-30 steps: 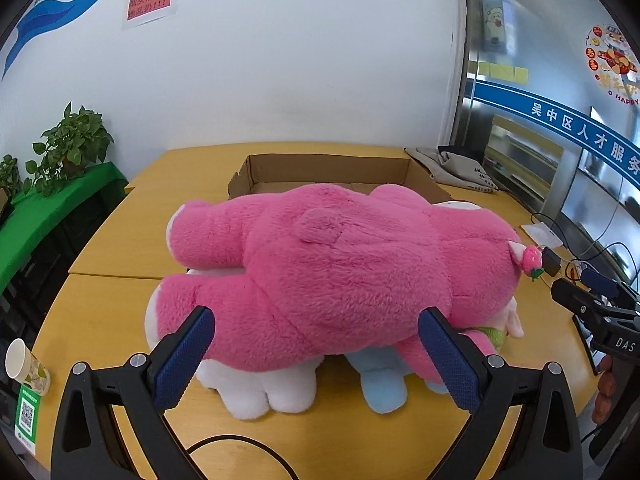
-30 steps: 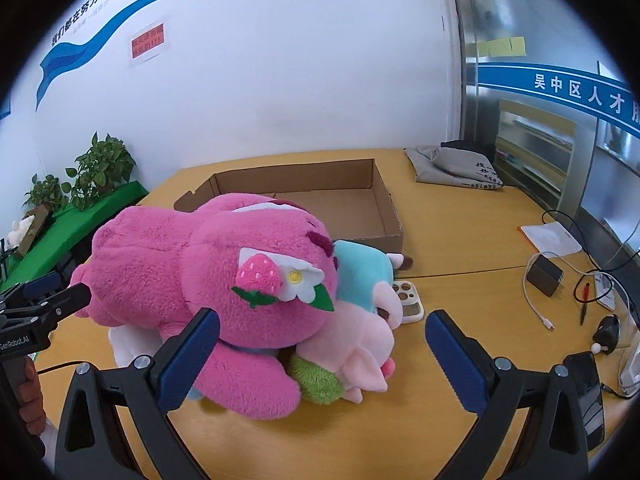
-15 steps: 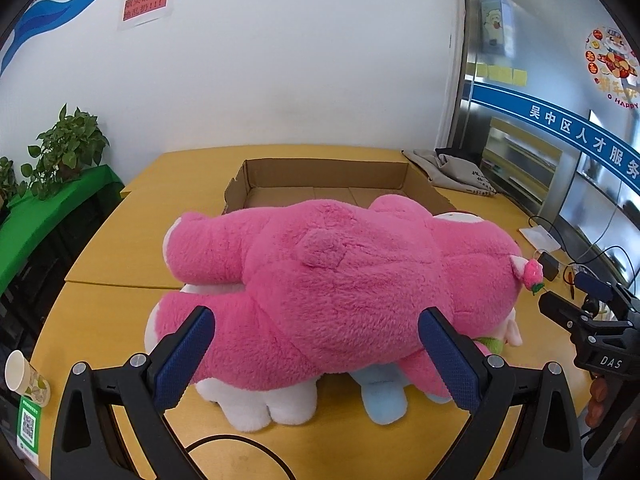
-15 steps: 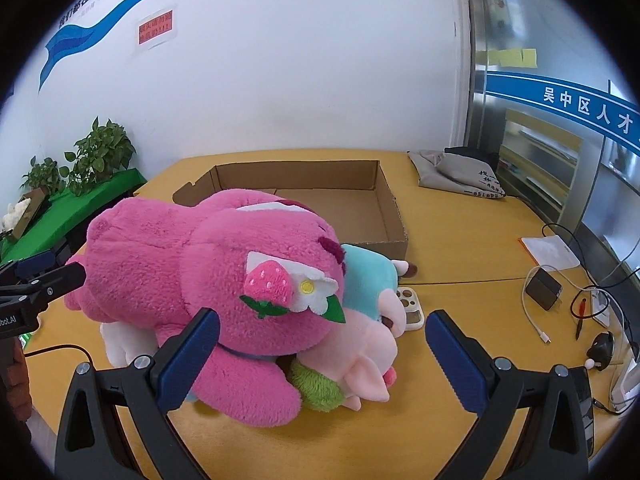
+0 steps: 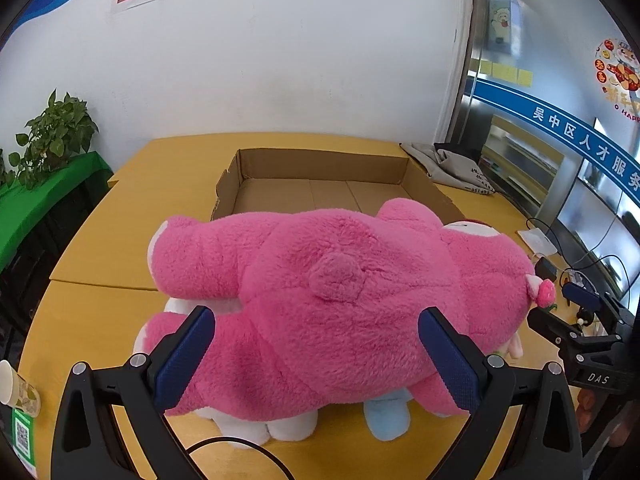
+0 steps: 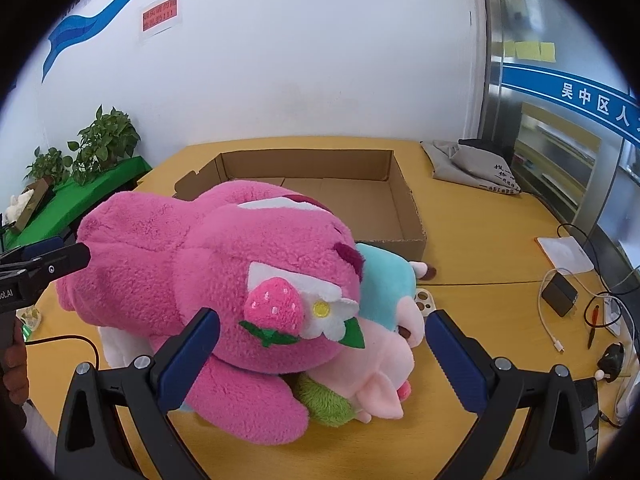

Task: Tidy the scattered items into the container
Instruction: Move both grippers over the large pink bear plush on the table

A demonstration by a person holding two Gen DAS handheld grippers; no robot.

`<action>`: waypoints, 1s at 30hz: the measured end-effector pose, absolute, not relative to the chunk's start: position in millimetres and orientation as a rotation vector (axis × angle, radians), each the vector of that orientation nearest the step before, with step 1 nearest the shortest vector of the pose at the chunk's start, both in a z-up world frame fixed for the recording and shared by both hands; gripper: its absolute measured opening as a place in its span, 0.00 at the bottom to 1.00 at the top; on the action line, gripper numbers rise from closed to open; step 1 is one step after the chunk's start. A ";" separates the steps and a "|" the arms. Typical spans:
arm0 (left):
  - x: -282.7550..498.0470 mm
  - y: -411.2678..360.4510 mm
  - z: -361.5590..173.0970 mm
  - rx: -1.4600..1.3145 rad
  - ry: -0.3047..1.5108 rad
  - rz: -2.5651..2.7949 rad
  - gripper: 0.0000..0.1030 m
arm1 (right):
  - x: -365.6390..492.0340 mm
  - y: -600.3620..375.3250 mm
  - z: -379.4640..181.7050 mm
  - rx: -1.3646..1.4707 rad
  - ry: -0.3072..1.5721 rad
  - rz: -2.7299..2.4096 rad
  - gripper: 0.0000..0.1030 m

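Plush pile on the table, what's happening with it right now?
A person holds both tools open and empty, the left tool and right tool flanking the big pink plush bear. It lies on smaller plush toys on the table. The cardboard box behind looks empty; nothing is gripped or packed yet.

I am counting the things now. I am seeing one big pink plush bear point(image 6: 224, 280) at the frame centre, one turquoise plush point(image 6: 386, 280), one pale pink plush point(image 6: 384, 372), one green plush point(image 6: 326, 402) and one white plush point(image 5: 244, 424) lying under it. One cardboard box point(image 6: 400, 200) is sitting behind them. Two grippers are showing, the left gripper point(image 5: 316, 352) and the right gripper point(image 6: 322, 354).
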State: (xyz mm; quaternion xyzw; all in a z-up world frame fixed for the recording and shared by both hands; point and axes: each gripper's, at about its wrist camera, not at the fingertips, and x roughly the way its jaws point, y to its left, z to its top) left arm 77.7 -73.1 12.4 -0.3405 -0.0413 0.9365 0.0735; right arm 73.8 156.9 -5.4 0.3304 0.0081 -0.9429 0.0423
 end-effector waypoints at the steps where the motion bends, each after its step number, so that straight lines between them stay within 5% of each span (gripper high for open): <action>1: 78.5 -74.3 10.5 -1.027 -0.132 2.808 1.00 | 73.4 157.1 -6.2 1.014 0.025 -2.883 1.00; 30: 79.3 -81.8 11.4 -1.026 -0.179 2.783 1.00 | 76.5 158.4 -4.2 0.973 0.031 -2.894 1.00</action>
